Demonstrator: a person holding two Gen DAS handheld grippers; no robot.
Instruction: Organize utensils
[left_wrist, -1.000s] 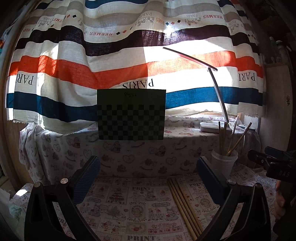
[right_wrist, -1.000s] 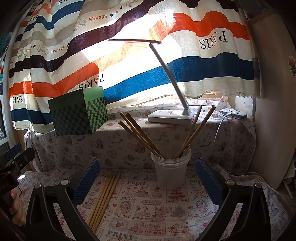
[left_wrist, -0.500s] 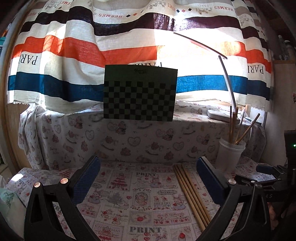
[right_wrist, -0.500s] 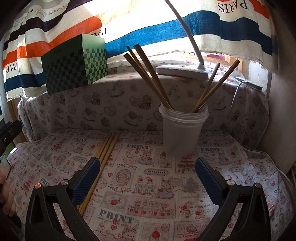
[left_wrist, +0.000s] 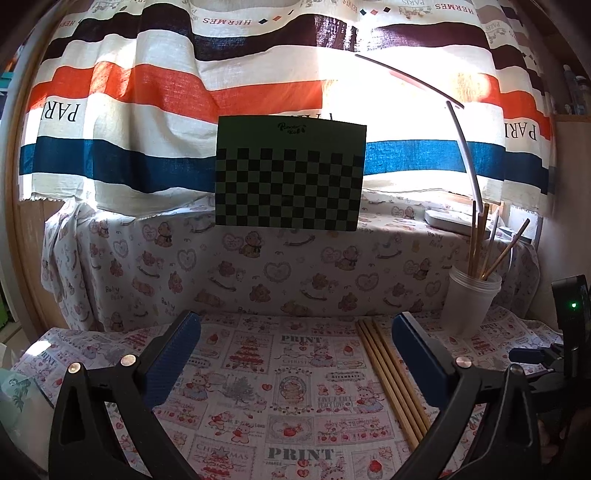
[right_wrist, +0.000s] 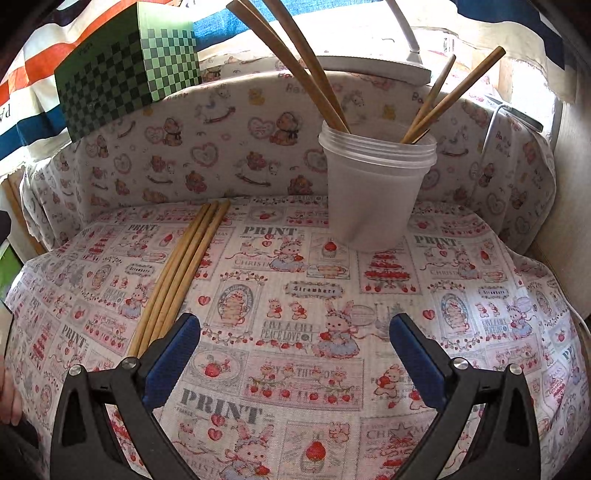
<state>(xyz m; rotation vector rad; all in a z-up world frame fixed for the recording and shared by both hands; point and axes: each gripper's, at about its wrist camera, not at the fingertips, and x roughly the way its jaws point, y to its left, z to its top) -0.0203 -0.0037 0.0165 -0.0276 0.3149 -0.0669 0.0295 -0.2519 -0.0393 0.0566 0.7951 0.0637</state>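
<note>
Your right gripper (right_wrist: 294, 352) and left gripper (left_wrist: 295, 349) hover with jaws apart, empty. Loose chopsticks (right_wrist: 179, 275) lie bundled on the tablecloth (right_wrist: 461, 295), left of the plastic cup (right_wrist: 375, 195). Light, stiff, likely slippery: pinch them mid-length.

We see our left gripper (left_wrist: 295, 343) wide open over the cloth (left_wrist: 258, 373), holding nothing. A row of chopsticks (left_wrist: 388, 373) lies flat on the cloth, just beside the right finger. A cup (left_wrist: 471, 304) stands at the back right with more sticks (left_wrist: 480, 243) poking up out of it. A green checked box (left_wrist: 290, 173) sits on the ledge behind, and a lamp (left_wrist: 467, 162) bends over it.
</note>
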